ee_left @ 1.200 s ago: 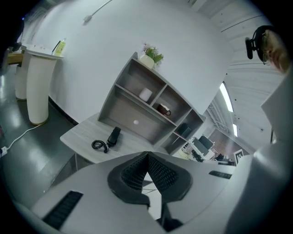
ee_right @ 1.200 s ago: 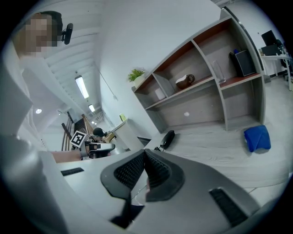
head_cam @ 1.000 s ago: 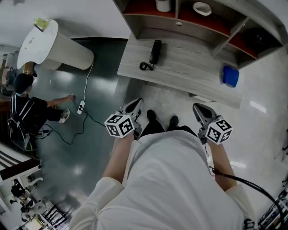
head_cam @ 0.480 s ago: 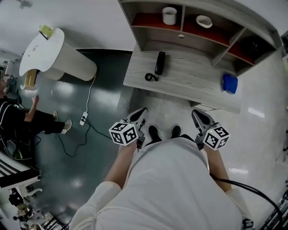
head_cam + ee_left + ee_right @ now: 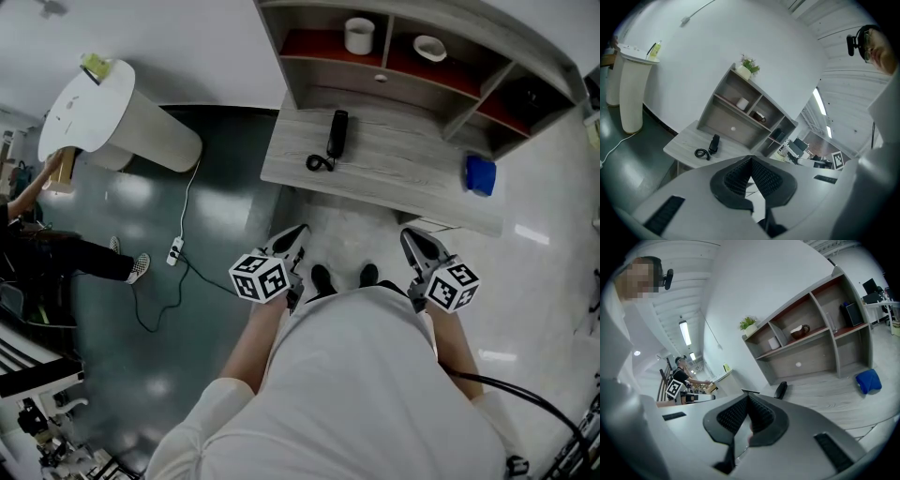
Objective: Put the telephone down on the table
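Telephone (image 5: pixel 337 133) lying flat on table (image 5: pixel 412 178), handset lengthwise away from the tools, coiled cord (image 5: pixel 317 163) bunched at its near end. Well ahead of both grippers, touching neither; nearer the left gripper's (image 5: pixel 296 231) line than the right gripper's (image 5: pixel 410 236). Left jaws together, tips meeting, nothing between. Right jaws likewise together and empty. Both held low, close in front of the person's body, short of the table edge. Blue object (image 5: pixel 480 174), possibly a folded cloth, on table ahead-right of right gripper. Shelf unit (image 5: pixel 389 77) beyond the telephone.
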A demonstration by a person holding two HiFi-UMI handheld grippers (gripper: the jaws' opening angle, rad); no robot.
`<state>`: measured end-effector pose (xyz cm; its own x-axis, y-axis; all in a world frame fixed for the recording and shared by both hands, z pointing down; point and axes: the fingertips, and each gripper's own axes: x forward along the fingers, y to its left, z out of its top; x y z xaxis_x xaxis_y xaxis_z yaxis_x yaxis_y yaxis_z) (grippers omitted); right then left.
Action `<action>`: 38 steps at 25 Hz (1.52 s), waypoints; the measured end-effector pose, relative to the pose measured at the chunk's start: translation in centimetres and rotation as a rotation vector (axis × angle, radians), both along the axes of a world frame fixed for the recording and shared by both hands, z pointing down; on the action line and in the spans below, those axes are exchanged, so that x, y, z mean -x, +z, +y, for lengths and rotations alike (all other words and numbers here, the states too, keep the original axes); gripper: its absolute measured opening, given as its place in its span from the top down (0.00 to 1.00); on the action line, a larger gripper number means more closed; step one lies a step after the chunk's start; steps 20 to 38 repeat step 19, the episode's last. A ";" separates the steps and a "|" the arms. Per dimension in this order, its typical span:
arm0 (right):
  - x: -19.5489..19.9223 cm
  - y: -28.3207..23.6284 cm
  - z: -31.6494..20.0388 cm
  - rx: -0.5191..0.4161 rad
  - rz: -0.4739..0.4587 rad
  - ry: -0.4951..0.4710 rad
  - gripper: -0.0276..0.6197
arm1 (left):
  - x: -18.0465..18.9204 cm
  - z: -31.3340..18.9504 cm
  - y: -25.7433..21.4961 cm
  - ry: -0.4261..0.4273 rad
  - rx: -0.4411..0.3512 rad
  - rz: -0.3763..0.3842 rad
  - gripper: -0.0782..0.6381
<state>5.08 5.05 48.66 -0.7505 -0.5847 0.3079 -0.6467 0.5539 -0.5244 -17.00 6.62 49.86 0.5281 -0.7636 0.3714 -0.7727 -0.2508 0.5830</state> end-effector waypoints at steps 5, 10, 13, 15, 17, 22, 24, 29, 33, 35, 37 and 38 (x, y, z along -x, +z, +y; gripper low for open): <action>0.6 0.0 0.3 0.004 -0.001 0.003 0.93 | 0.4 0.0 0.0 0.001 -0.001 0.006 0.88; 0.8 0.2 0.3 0.009 0.003 -0.002 0.93 | 0.7 0.0 0.3 0.001 0.002 0.009 0.88; 0.7 0.2 0.4 0.012 0.004 -0.002 0.93 | 0.6 0.0 0.5 -0.001 0.004 0.013 0.88; 0.4 0.1 0.5 0.017 0.003 0.001 0.93 | 0.3 0.1 0.5 0.000 0.006 0.015 0.88; 0.2 0.0 0.5 0.021 0.003 0.006 0.93 | 0.1 0.1 0.6 0.002 0.011 0.016 0.88; 0.1 0.0 0.6 0.025 0.000 0.010 0.93 | 0.0 0.2 0.6 0.004 0.017 0.016 0.88; 0.1 0.0 0.6 0.025 0.000 0.010 0.93 | 0.0 0.2 0.6 0.004 0.017 0.016 0.88; 0.1 0.0 0.6 0.025 0.000 0.010 0.93 | 0.0 0.2 0.6 0.004 0.017 0.016 0.88; 0.1 0.0 0.6 0.025 0.000 0.010 0.93 | 0.0 0.2 0.6 0.004 0.017 0.016 0.88; 0.1 0.0 0.6 0.025 0.000 0.010 0.93 | 0.0 0.2 0.6 0.004 0.017 0.016 0.88; 0.1 0.0 0.6 0.025 0.000 0.010 0.93 | 0.0 0.2 0.6 0.004 0.017 0.016 0.88; 0.1 0.0 0.6 0.025 0.000 0.010 0.93 | 0.0 0.2 0.6 0.004 0.017 0.016 0.88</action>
